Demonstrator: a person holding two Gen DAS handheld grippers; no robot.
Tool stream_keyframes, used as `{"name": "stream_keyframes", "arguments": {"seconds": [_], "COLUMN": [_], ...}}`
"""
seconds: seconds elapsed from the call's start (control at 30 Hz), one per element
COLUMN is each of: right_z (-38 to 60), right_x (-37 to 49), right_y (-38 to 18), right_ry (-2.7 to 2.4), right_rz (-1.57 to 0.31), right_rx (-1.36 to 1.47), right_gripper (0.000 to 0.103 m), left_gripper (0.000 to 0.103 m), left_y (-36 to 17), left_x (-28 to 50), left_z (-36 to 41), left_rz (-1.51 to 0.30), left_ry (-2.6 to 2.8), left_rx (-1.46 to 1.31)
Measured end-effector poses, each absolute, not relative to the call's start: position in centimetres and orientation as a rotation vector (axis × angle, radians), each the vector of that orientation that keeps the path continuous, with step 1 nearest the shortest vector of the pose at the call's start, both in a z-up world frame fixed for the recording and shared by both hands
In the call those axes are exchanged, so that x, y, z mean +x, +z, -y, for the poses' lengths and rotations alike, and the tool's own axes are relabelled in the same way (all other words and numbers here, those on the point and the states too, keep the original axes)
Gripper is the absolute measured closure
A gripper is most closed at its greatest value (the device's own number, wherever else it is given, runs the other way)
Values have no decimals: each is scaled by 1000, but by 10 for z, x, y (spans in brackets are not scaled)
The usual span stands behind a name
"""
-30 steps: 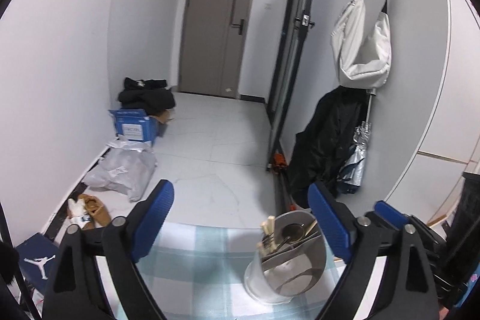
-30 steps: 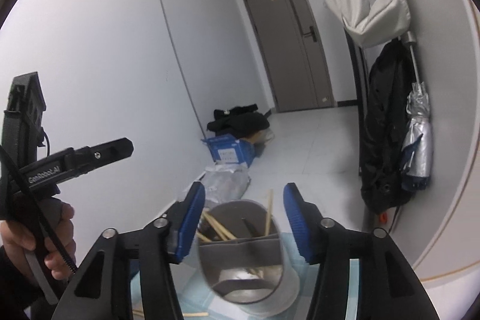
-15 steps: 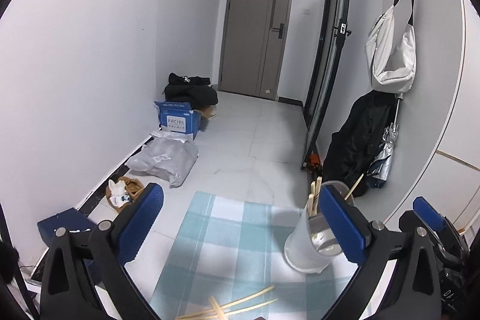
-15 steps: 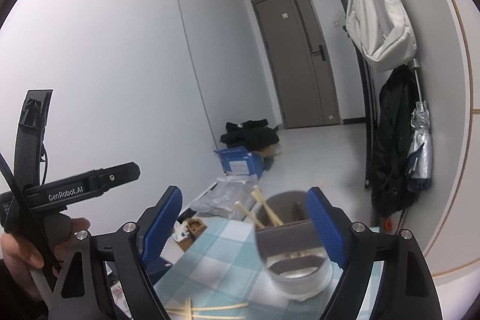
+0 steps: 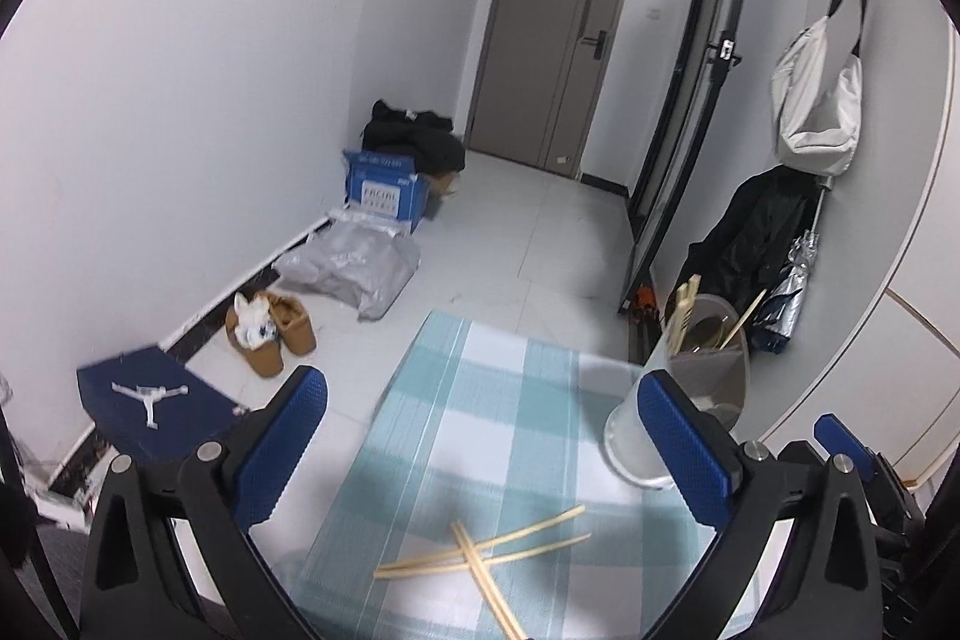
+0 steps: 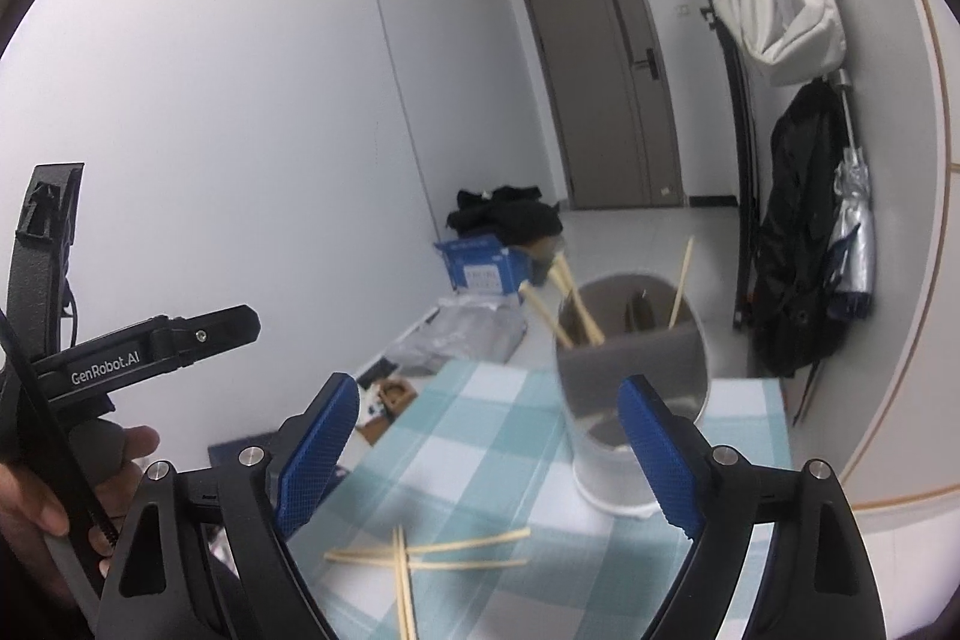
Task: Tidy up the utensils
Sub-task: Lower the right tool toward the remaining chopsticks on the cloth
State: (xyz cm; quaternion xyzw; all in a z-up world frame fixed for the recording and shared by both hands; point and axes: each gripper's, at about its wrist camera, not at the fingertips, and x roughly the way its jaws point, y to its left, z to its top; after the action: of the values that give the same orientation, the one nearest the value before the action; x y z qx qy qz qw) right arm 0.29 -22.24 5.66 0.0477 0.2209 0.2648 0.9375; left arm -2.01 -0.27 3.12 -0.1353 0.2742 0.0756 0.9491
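Note:
Several loose wooden chopsticks (image 5: 486, 550) lie crossed on a teal checked cloth (image 5: 480, 400). At the cloth's far right stands a grey-and-white utensil holder (image 5: 696, 388) with chopsticks and a metal utensil inside. My left gripper (image 5: 486, 442) hangs open above the loose chopsticks, nothing between its blue pads. In the right wrist view my right gripper (image 6: 489, 457) is open too, over the same chopsticks (image 6: 420, 556), with the holder (image 6: 636, 376) just beyond its right finger and apart from it. A hand (image 6: 36, 508) holds the left gripper's handle (image 6: 150, 346).
Left of the cloth lie a dark shoe box (image 5: 150, 400), brown shoes (image 5: 270, 334), a grey plastic bag (image 5: 354, 268) and a blue carton (image 5: 384, 190). A black jacket (image 5: 756, 232), a folded umbrella and a white bag (image 5: 816, 106) hang on the right wall.
Both grippers have drawn back from the holder. The right jaws, earlier close around it, have spread wide. The loose chopsticks on the cloth have come into view.

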Motion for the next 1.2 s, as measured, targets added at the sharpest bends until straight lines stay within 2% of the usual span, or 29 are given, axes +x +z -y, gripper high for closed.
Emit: {"name": "stream_keyframes", "arguments": {"seconds": [0.27,1.03,1.13,1.2], "right_z": [204,157,150,143], "right_x": [3,25,29,32], "right_y": [18,-64,-73,-79], "right_ry": [540,582,594,614], "right_rz": [-562,-883,-940,-983], "right_rx": [68,-80,-101,-92], "right_gripper": [14,16,23,31], "left_gripper": [1,1,1,1], "left_y": [-6,-22,-24,-24], "left_x": [-14,-4,-2,-1], "left_z": [-9,-50,-54,-57], "left_rz": [-634,-733,-749,-752], "left_ry": [153,140,140,144], "left_rx": [-319,-464,-489,-498]}}
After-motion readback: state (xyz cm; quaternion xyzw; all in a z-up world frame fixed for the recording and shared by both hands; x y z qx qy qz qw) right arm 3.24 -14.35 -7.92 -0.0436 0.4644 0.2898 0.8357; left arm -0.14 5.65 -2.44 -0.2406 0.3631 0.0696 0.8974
